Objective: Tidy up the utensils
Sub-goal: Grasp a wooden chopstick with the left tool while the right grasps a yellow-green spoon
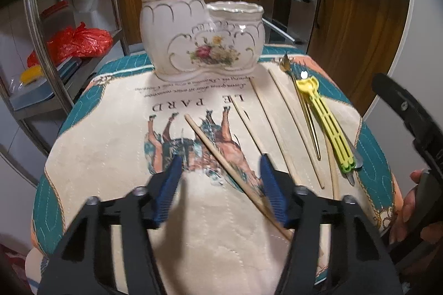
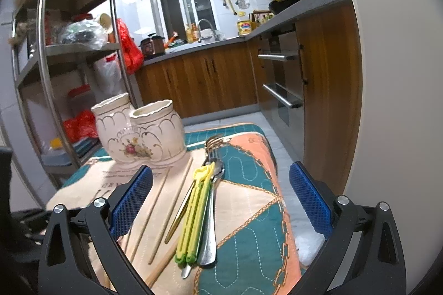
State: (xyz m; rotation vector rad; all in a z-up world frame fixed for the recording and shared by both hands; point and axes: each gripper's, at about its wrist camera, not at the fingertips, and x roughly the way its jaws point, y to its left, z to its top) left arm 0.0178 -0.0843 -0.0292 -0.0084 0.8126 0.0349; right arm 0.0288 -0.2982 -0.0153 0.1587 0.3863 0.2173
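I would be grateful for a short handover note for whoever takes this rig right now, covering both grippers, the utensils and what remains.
Left gripper: jaws part open, straddling the slanted chopstick on the cloth; pads not yet pressing on it.
Right gripper: open, empty, above the utensil pile.
Ceramic holder: two joined pots at the cloth's far end; nothing shows above its rims.
Still lying on the cloth: three more wooden chopsticks, the yellow plastic tool, a gold utensil, a steel spoon and a fork.
Done: apparently nothing yet.
Left: move everything into the holder.
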